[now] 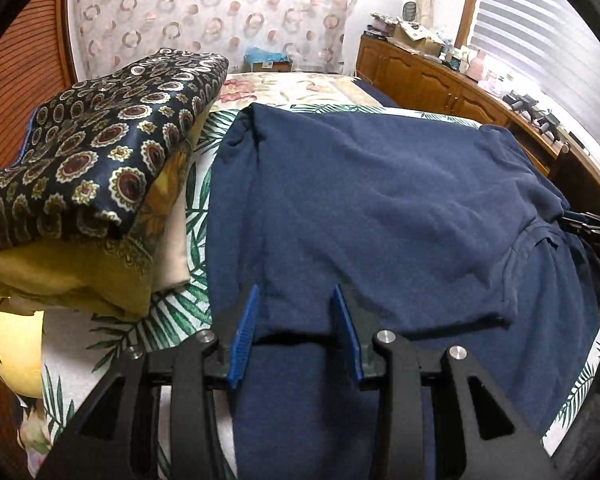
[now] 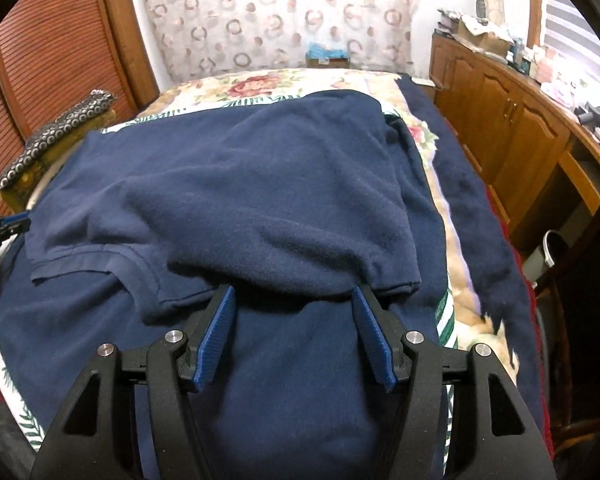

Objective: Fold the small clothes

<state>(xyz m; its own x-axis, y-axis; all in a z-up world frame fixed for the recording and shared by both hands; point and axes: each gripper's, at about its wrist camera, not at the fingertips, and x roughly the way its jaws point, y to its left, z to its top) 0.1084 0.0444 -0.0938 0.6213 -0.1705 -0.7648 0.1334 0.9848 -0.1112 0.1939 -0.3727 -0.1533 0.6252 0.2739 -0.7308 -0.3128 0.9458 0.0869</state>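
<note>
Two black grippers with ribbed blue pads work over one navy fleece garment (image 1: 380,208) spread on a bed. The left gripper (image 1: 294,292) has its fingers apart, and the navy cloth runs between them and under them; whether the pads touch the fabric cannot be told. Just beyond its tips lies a folded-over layer of the garment, whose hemmed edge slants off to the right of the claw. The right gripper (image 2: 294,292) also stands with its fingers spread — its tips sit right at the lip of the folded upper layer, which bulges just ahead of them, with the lower layer passing beneath. To the left of that claw a ribbed neckline or cuff band (image 2: 100,260) lies flat on the lower layer.

Under the garment shows a white sheet printed with green palm leaves (image 1: 168,312). Left of the left gripper, and well above the sheet, sits a stack of folded cloths — a dark patterned one with round medallions (image 1: 100,148) on top of mustard-yellow ones (image 1: 72,276). Right of the right gripper runs a strip of dark blue fuzzy blanket (image 2: 480,208) along the bed's edge. Farther ahead the bed shows a floral cover (image 2: 260,84), then a curtain with ring patterns (image 2: 268,12). Off to the far right stands a wooden cabinet (image 2: 500,112) cluttered on top.
</note>
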